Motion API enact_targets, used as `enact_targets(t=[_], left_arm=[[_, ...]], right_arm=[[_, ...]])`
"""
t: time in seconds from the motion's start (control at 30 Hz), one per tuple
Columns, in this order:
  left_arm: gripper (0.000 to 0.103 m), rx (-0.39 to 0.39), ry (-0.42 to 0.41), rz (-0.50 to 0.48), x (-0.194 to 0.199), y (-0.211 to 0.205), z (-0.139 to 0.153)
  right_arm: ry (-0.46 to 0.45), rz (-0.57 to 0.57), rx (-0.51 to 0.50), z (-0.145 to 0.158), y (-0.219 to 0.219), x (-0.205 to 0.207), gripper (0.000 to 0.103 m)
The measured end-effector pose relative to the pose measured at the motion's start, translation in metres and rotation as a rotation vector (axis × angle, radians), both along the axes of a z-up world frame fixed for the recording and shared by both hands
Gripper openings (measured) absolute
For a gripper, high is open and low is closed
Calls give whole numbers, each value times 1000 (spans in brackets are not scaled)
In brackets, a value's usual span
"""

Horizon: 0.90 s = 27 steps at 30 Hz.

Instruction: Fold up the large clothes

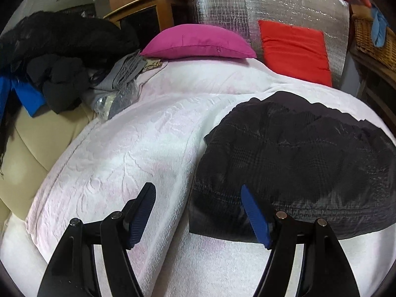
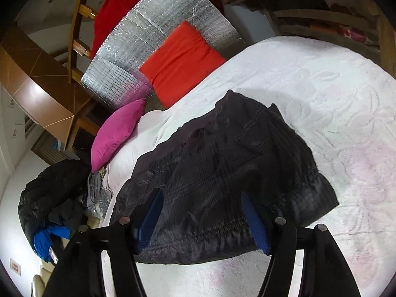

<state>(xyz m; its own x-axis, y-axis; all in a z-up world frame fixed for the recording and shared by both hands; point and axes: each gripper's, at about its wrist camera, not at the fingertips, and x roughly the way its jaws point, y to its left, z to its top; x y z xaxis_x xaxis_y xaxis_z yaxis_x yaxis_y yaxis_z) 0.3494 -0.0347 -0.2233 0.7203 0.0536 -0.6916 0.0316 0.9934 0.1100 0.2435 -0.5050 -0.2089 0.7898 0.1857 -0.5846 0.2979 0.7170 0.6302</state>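
A black checked garment [image 1: 297, 168] lies folded into a compact block on the white bedspread [image 1: 123, 163]. My left gripper [image 1: 198, 193] is open and empty, hovering at the garment's near left corner, right finger above the cloth, left finger above the bedspread. In the right wrist view the same garment [image 2: 222, 173] lies on the bedspread [image 2: 334, 99]. My right gripper [image 2: 201, 198] is open, both blue pads above the garment's near edge, holding nothing.
A magenta pillow [image 1: 198, 42] and a red cushion [image 1: 297, 49] lie at the head, against a silver foil panel [image 1: 247, 7]. A pile of dark and blue clothes [image 1: 54, 57] sits at the left. A wicker basket [image 1: 371, 39] stands at the right.
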Motion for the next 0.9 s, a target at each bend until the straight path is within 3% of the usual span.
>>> enact_targets(t=[0.37, 0.63, 0.73, 0.9], left_arm=[[72, 32, -14, -24, -1, -8, 0], [72, 45, -5, -34, 0, -11, -3], [72, 47, 4, -33, 2, -11, -5], [72, 48, 20, -32, 5, -11, -9]], right_arm=[[46, -46, -52, -4, -5, 7, 69], [108, -201, -203, -2, -37, -2, 74], [135, -168, -237, -9, -49, 8, 78], [210, -52, -192, -38, -50, 31, 78]])
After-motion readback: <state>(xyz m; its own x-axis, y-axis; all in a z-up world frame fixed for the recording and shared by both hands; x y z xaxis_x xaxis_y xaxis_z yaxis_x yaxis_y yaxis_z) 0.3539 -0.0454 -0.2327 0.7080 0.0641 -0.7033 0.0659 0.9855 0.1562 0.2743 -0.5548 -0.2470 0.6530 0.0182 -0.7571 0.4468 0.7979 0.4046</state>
